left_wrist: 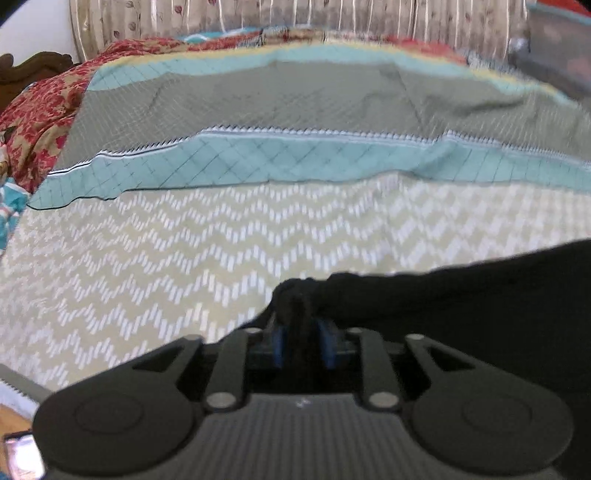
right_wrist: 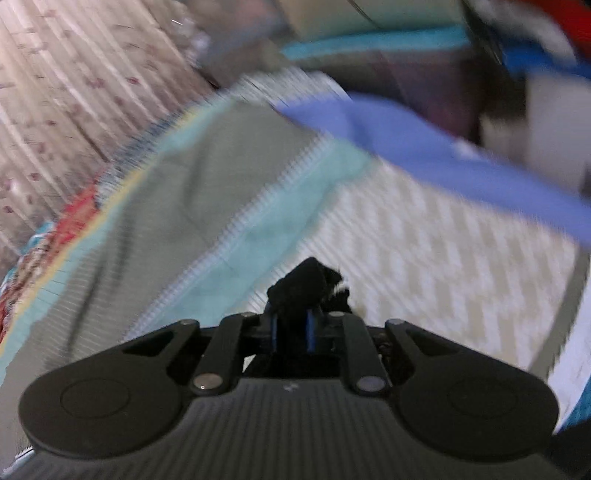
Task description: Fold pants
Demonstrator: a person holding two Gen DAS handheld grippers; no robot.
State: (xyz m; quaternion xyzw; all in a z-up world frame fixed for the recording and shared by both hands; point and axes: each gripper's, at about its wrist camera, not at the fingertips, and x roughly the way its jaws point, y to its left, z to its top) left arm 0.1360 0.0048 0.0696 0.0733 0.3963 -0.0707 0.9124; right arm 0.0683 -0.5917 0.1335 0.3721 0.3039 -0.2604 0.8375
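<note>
Most of the right wrist view is smeared by motion: the bedspread's stripes run into streaks, and a blue band (right_wrist: pixel 436 155) crossing the upper right is too blurred to name, as are the dark and red shapes behind it. In the left wrist view the far edge of the bed (left_wrist: pixel 147 258) and the curtain (left_wrist: pixel 332 22) are soft too, and the black pants (left_wrist: pixel 461 302) are cut off by the right and lower edges of the picture, so their full shape cannot be made out; they lie on the bed's chevron-patterned cover, spreading from the gripper toward the right. The left gripper (left_wrist: pixel 299 339) points slantwise down at the bed, its blue pads (left_wrist: pixel 277 347) drawn in narrow with a bunched fold of the black cloth pinched between them. The right gripper (right_wrist: pixel 293 328) also points slantwise down, tilted relative to the bed so that the stripes run diagonally, and its jaws are likewise narrow, clamped on a small tuft of the pants' black fabric (right_wrist: pixel 306 284) that sticks up past the fingertips; where that cloth leads below the gripper is hidden.
</note>
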